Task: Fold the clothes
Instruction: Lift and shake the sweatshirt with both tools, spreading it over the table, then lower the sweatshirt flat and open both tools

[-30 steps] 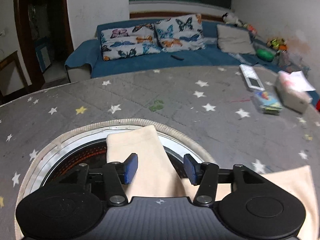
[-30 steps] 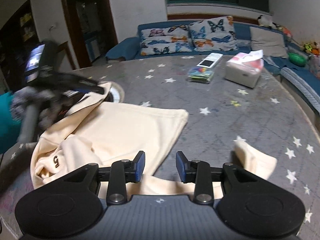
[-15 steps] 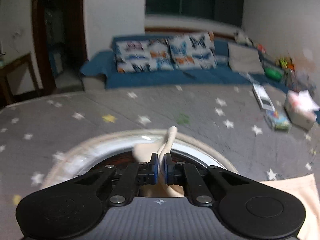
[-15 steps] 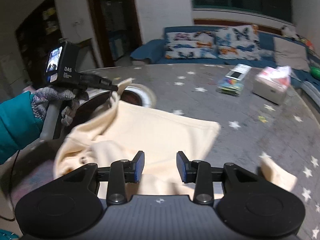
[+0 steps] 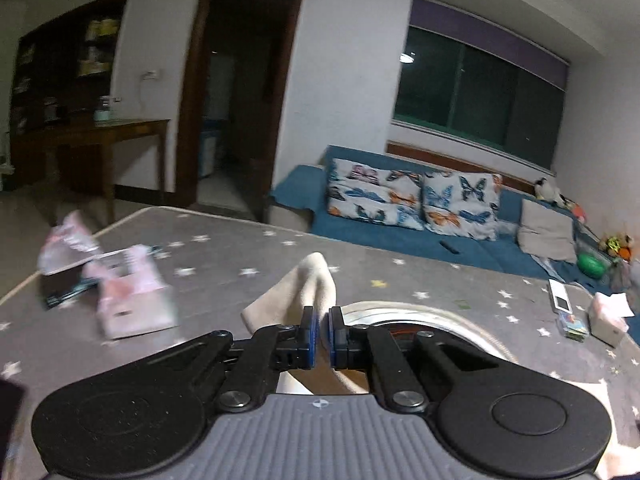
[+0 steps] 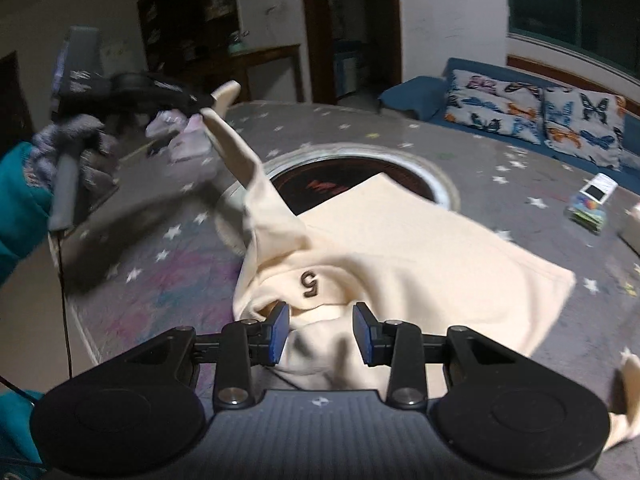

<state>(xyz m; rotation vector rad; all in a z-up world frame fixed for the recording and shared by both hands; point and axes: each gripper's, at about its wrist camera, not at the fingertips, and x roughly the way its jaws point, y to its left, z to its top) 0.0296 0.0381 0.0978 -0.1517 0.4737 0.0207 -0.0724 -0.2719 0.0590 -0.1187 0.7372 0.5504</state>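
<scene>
Cream sweatshirt (image 6: 400, 248) sleeve is pinched in the left gripper (image 5: 324, 338) and raised at upper left, presumably for folding inward; right gripper (image 6: 320, 332) hovers spread.

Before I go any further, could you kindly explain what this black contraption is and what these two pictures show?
No robot here: a person holds a two-fingered gripper in each hand, with a fisheye camera on each looking along its fingers. One picture comes from the left gripper, which is shut on a sleeve of the cream garment and holds it up off the table. The other comes from the right gripper, open just above the garment's bunched part. That view also shows the gloved hand gripping the left tool. The garment lies on a grey star-patterned table, partly over a round inset.
</scene>
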